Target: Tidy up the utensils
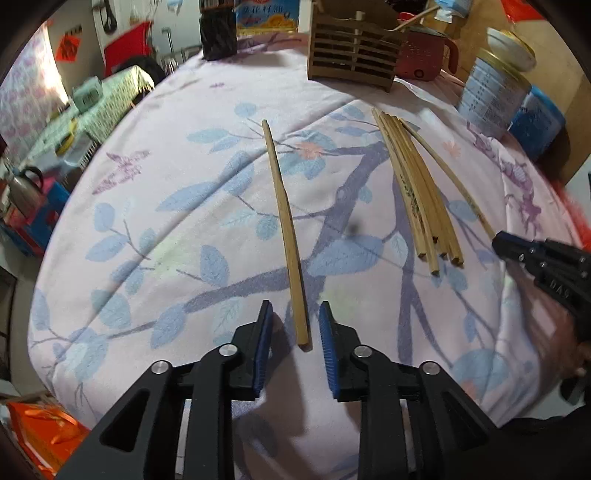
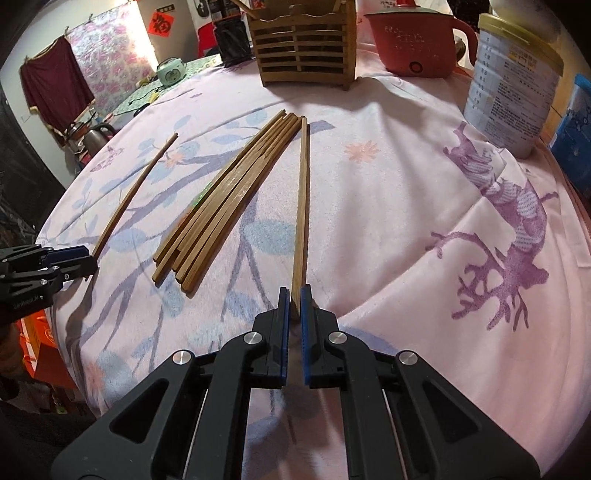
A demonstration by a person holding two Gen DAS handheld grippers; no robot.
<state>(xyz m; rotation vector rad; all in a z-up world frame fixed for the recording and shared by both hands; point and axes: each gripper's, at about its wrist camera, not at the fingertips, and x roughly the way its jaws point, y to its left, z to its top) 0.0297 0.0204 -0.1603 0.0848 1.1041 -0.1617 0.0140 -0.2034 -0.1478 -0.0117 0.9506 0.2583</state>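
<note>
A single wooden chopstick [image 1: 284,221] lies on the floral tablecloth, its near end between the blue pads of my left gripper [image 1: 295,306]. That gripper is open and its pads stand clear of the stick on both sides. A pile of several chopsticks [image 1: 417,192] lies to the right. In the right wrist view my right gripper [image 2: 294,291] is shut on the near end of another chopstick [image 2: 303,192], which lies beside the pile [image 2: 229,199]. A slatted wooden utensil holder [image 2: 306,48] stands at the back. The left gripper [image 2: 86,258] shows at the left edge.
A red electric pot [image 2: 413,40] and a tall tin can [image 2: 513,85] stand at the back right, with a blue container [image 1: 535,122] beside them. A black holder [image 1: 218,33] stands at the back left. The round table's edge [image 1: 40,295] drops off at the left.
</note>
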